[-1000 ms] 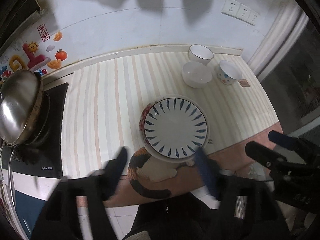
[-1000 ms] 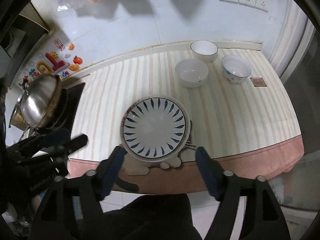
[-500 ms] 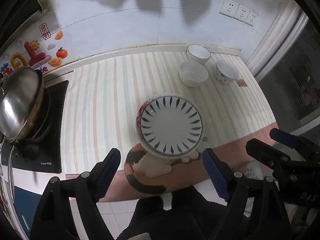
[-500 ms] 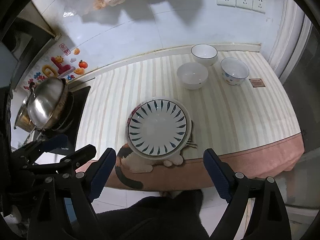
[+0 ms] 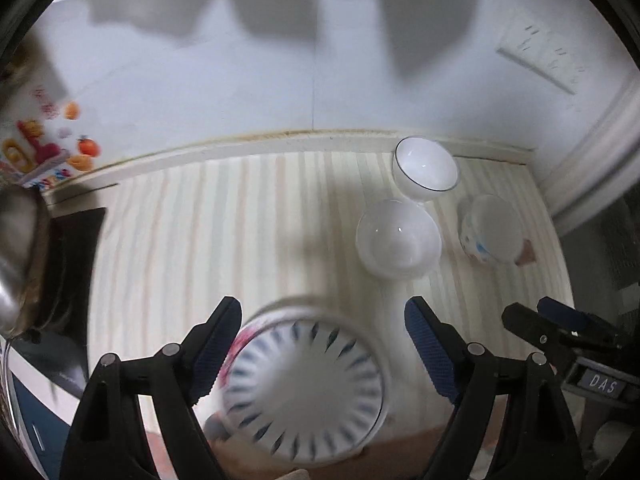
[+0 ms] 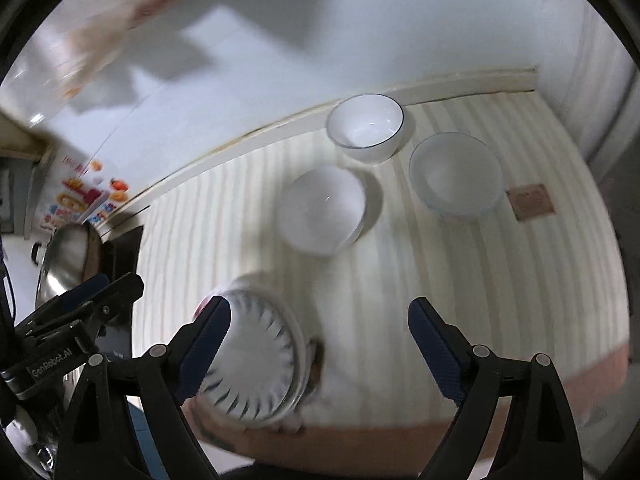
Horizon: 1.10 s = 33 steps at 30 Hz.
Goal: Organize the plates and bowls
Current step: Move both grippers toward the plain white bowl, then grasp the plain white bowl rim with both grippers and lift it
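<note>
A white plate with blue petal marks point(image 5: 304, 388) lies on top of a stack near the counter's front edge; it also shows in the right wrist view point(image 6: 256, 364). Three bowls stand at the back right: a dark-rimmed white one point(image 5: 426, 166) point(image 6: 365, 126), a plain white one point(image 5: 398, 238) point(image 6: 322, 208), and a patterned one point(image 5: 492, 228) point(image 6: 456, 172). My left gripper point(image 5: 322, 320) is open, hovering over the plate's far edge. My right gripper point(image 6: 318, 320) is open, above the counter just right of the plate. Both are empty.
A steel pan point(image 5: 16, 256) sits on a black cooktop point(image 5: 76, 248) at the left. The striped counter point(image 5: 200, 240) meets a white tiled wall point(image 5: 280, 80) behind. A small brown square point(image 6: 530, 202) lies right of the bowls. A cat-shaped mat point(image 6: 316, 364) pokes out under the plates.
Both grippers have moved forward and down towards the counter, so the plate and bowls look larger and blurred. Both stay open. The dishes have not moved.
</note>
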Motion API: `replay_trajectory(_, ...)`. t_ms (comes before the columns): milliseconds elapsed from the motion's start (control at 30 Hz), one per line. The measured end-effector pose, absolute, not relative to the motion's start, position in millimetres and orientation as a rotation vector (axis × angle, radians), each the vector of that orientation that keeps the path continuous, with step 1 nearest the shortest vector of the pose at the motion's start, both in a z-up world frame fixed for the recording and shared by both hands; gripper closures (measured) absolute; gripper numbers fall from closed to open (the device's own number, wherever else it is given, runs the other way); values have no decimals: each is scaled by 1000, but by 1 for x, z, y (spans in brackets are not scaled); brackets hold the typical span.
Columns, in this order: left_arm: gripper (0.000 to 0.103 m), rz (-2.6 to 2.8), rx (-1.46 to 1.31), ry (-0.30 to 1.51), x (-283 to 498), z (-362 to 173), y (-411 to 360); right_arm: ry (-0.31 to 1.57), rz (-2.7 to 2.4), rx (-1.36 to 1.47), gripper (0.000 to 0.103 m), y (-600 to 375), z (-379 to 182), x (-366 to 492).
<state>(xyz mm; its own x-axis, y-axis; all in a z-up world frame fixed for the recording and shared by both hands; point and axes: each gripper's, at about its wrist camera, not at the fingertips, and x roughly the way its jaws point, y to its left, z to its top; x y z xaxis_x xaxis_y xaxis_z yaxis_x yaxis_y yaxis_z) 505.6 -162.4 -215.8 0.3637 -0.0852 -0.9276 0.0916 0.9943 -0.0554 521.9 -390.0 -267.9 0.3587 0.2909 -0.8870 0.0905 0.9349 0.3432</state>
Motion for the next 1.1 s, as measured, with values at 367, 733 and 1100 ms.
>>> replay_trajectory(367,54,-90,-94,1460,618,-331,-200,1354,256,417,24,-423,-371,630)
replay_trajectory(733,89,-97,-70,1495,622,-364,-207,1430,269,357,87,-401,-423,658)
replay_trajectory(1100,89,-155,-64,1464,558,-317,-215,1417,298,358,88,-417,-385,626)
